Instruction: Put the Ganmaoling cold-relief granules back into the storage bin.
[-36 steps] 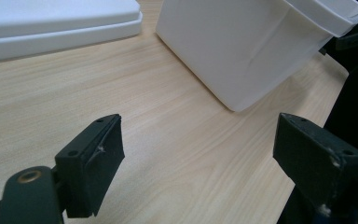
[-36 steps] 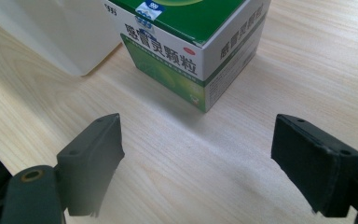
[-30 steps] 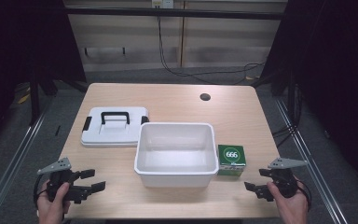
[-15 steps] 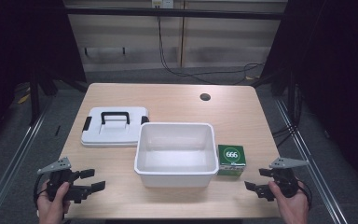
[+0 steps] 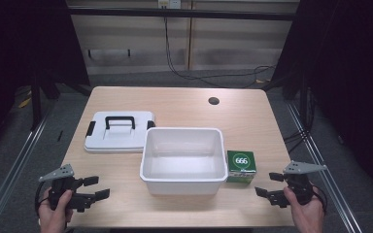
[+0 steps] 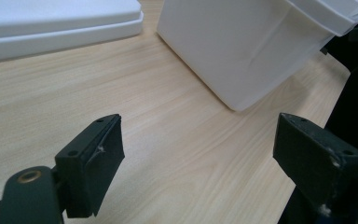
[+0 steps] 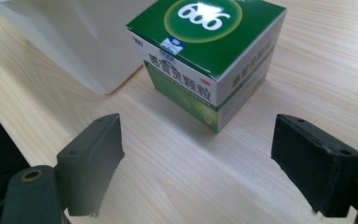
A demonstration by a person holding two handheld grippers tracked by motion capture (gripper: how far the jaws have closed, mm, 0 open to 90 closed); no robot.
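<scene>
Nothing has moved: one tub (image 5: 183, 160), one lid (image 5: 119, 132), one green box (image 5: 241, 166), two claws (image 5: 96, 187) (image 5: 269, 183) spread apart.

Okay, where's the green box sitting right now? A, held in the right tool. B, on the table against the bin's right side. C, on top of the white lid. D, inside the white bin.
B: the green box stands on the table beside the white bin, ahead of the open right tool.

The table (image 5: 184, 109) is showing a pale, matt wood grain, and the white tub (image 5: 183, 154) and its lid (image 5: 119, 137) are looking like smooth, faintly glossy plastic. The green carton (image 7: 209, 56) is looking like glossy printed card, while the left gripper (image 6: 200, 163) and right gripper (image 7: 200, 163) are wearing matt black, slightly scuffed pads.
</scene>
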